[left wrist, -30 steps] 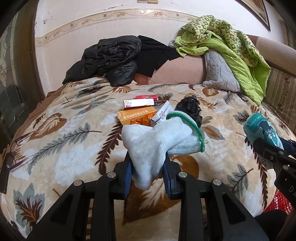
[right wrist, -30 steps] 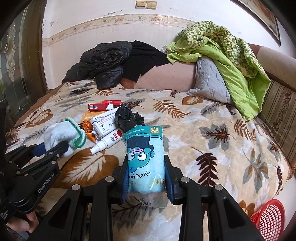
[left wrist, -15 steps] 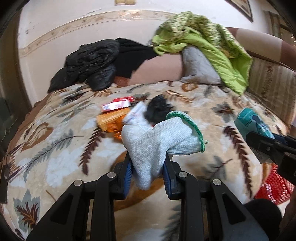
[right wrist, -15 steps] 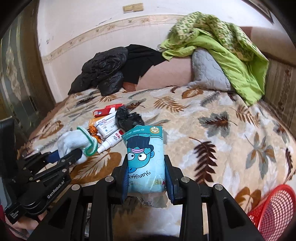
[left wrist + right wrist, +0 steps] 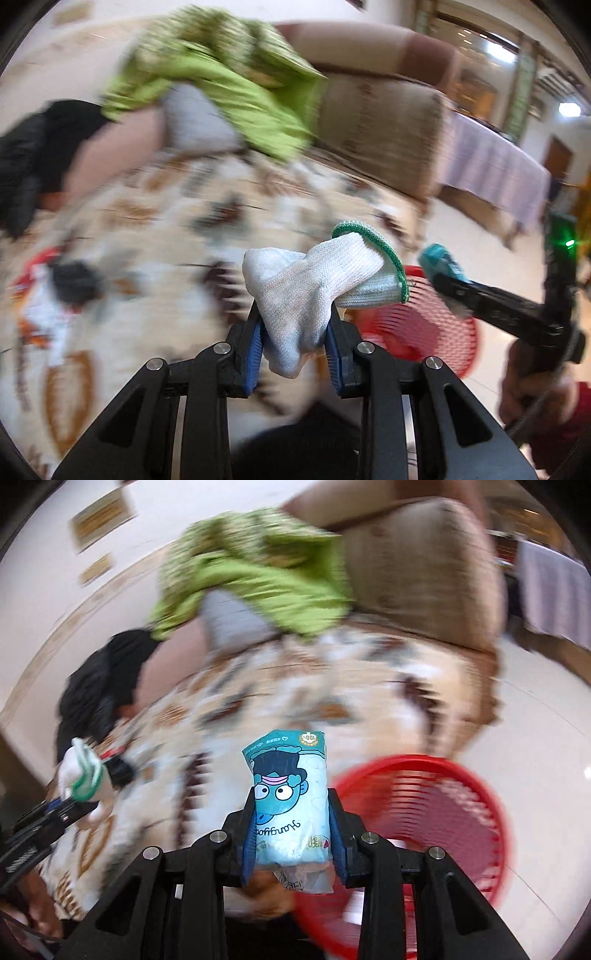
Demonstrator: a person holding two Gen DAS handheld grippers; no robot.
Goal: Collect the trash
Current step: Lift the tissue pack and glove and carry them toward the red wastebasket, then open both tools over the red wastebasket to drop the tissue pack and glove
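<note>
With the left gripper point(image 5: 295, 350) clamped on a white knitted glove with green cuff point(image 5: 317, 280) and the right gripper point(image 5: 293, 834) clamped on a blue cartoon-printed tissue packet point(image 5: 290, 797), the carrying step seems in hand, and next each load needs positioning over the red plastic mesh basket point(image 5: 461, 812) before release.

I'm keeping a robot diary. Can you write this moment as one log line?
left gripper: holds white glove | right gripper: holds blue wipes pack | red basket: close

Leaf-print bed point(image 5: 155, 236); brown sofa point(image 5: 380, 122); pale glossy floor point(image 5: 546, 716)
</note>
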